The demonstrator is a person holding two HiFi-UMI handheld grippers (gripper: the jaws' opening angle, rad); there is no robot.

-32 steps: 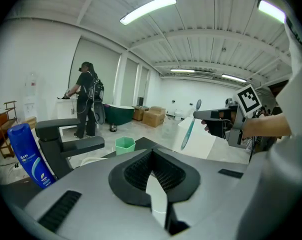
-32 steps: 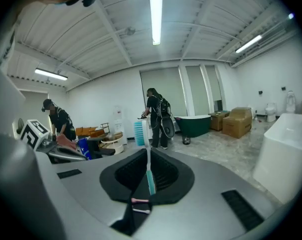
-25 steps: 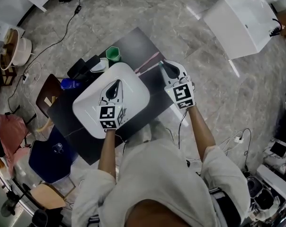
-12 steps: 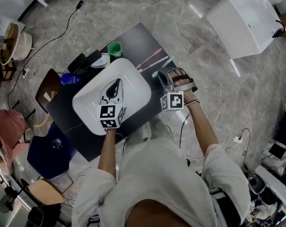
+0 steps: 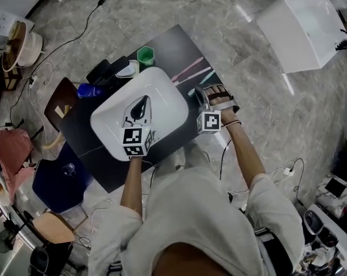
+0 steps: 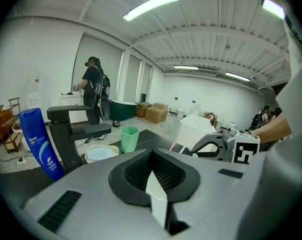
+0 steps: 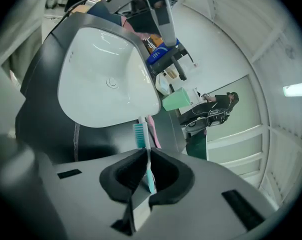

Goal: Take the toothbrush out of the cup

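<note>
Big change on the right. The right gripper (image 5: 195, 94) has rolled over onto its side and dropped low toward the black table (image 5: 173, 48). Its marker cube (image 5: 211, 121), square to the camera a second ago, is now tilted. The jaws are clenched on the teal toothbrush (image 7: 141, 134), with the bristle head poking out ahead of them, just off the edge of the white sink (image 5: 168, 105). That brush is clear of the green cup (image 5: 145, 55), which stands well apart at the far side of the table.

The left gripper (image 5: 140, 104) has barely budged. It hovers over the sink with its jaws pressed together and nothing between them.

Now the count. There are two grippers, one cup and one sink. There's one black faucet (image 6: 66, 129), one blue bottle (image 6: 38, 141) and one cream dish (image 6: 98, 154). For brushes, there's the teal one in the grip and a pink toothbrush (image 5: 188, 70) flat on the table. Beside the pink one lies what looks like a paler brush (image 5: 207, 75).
</note>
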